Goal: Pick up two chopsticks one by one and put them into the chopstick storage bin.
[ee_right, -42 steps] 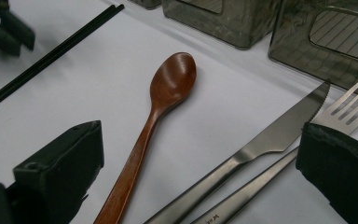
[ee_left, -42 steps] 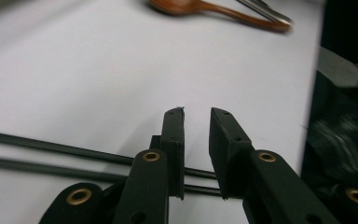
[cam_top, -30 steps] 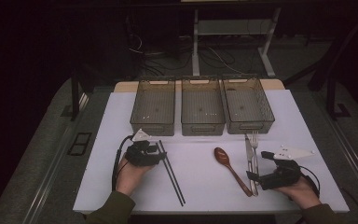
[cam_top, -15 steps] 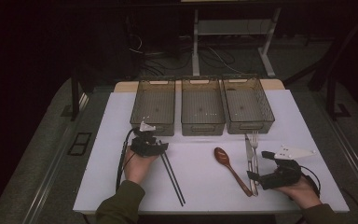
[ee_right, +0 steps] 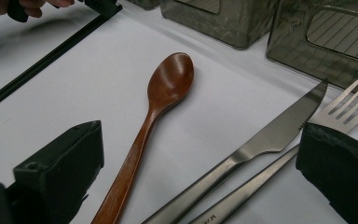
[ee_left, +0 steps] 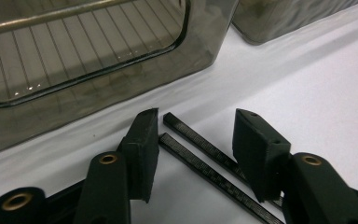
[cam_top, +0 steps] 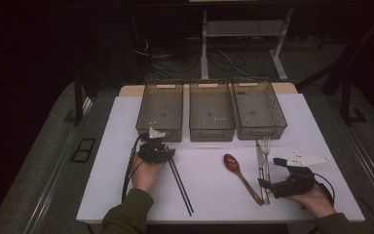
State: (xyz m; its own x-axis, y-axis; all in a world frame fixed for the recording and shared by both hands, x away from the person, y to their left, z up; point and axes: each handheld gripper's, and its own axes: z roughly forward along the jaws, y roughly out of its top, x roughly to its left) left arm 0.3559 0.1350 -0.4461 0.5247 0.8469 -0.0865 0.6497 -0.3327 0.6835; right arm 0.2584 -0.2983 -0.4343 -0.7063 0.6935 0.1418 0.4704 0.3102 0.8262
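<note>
Left gripper [ee_left: 193, 154] shifted forward to far ends of black chopsticks [ee_left: 200, 154]; jaws just narrowed, pair straddled, not yet pinched. Pickup judged imminent. Right gripper [ee_right: 200, 177] open, unmoved, wooden spoon [ee_right: 154, 121] and knife [ee_right: 261, 140] between jaws.

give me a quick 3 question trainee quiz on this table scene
1. How many bins stand at the back of the table?
2. True or false: the left gripper has its fingers either side of the chopsticks.
3. Which lies nearest the spoon: A the knife, B the fork, C the chopsticks?

Key: 1. Three. 2. True, apart from them, not pressing. 3. A.
</note>
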